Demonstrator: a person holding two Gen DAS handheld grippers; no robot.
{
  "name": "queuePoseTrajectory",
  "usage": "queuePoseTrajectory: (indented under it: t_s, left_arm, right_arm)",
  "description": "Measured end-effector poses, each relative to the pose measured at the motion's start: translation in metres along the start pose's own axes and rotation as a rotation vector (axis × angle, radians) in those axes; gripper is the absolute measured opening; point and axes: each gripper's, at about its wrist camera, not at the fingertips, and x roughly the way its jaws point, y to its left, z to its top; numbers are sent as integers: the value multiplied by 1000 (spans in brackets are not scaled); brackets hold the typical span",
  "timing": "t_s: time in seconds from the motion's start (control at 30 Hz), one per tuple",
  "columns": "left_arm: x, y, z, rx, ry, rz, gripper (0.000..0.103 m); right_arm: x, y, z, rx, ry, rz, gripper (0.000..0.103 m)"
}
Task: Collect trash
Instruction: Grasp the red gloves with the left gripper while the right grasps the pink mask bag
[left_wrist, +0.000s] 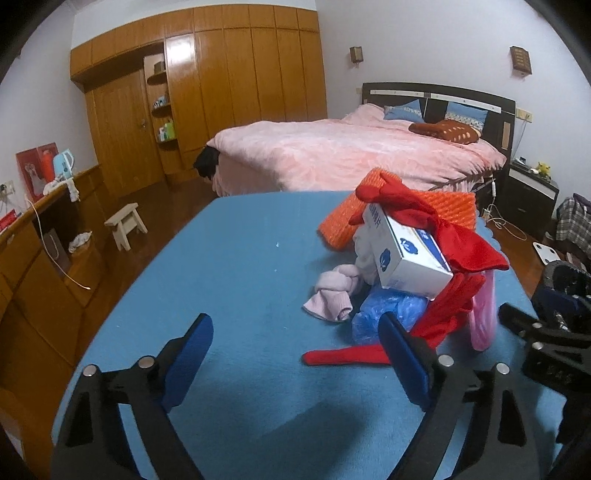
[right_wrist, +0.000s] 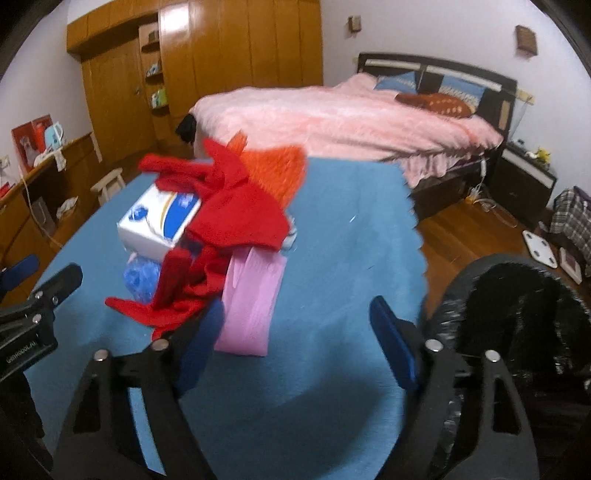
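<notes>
Here we hover, both grippers wide apart.
Left gripper (left_wrist: 295, 354) and right gripper (right_wrist: 295, 325) face a red cloth (right_wrist: 236, 210) draped over the white box (left_wrist: 406, 254).

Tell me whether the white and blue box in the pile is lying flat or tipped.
Tipped. The white and blue box leans at an angle, propped on the blue plastic bag, with the red cloth draped over it.

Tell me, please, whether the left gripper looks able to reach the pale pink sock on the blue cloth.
Probably yes: the left gripper is open, and only bare blue cloth lies between it and the sock, which sits clear beside the pile.
</notes>
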Motion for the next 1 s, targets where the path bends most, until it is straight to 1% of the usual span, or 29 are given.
queuePoseTrajectory:
  t_s: [0.03, 0.1, 0.17, 0.33, 0.37, 0.4, 0.43, 0.47, 0.53, 0.57, 0.67, 0.77, 0.9, 1.0]
  left_arm:
    - [2, 0, -1, 1, 5, -1, 88]
    - [7, -1, -3, 2, 14, -2, 86]
    - [12, -1, -4, -3, 26, -5, 85]
    - [17, -3, -6, -5, 39, -17, 81]
    - [17, -4, -6, -2, 41, -22, 80]
    - [17, -6, -6, 2, 43, -29, 78]
    - [18, -7, -6, 4, 45, -34, 77]
    - [19, -9, -6, 7, 49, -43, 76]
    - [21, -14, -6, 12, 57, -58, 73]
    - [21, -16, -7, 12, 60, -67, 71]
    - [22, -24, -8, 11, 73, -101, 68]
    - [23, -36, -10, 31, 82, -132, 67]
    - [29, -51, -13, 47, 102, -160, 66]
    - [36, -58, -13, 54, 132, -178, 60]
  right_arm:
    - [3, 1, 0, -2, 6, 3, 76]
    - [10, 5, 0, -18, 25, 11, 71]
    - [16, 8, 0, -30, 38, 16, 70]
    - [32, 10, -1, -31, 104, 66, 44]
    - [34, 10, -1, -32, 118, 90, 32]
    - [35, 10, -2, -33, 123, 100, 26]
    - [35, 10, -2, -32, 122, 104, 25]
    - [35, 11, -2, -30, 120, 112, 21]
    - [32, 8, -4, -21, 121, 123, 20]
    - [29, 7, -5, -18, 119, 120, 20]
    - [19, 0, -9, -9, 109, 100, 20]
    - [8, -9, -14, 4, 104, 72, 20]
    - [3, -23, -19, 19, 101, 43, 20]
    - [3, -31, -20, 36, 102, 37, 20]
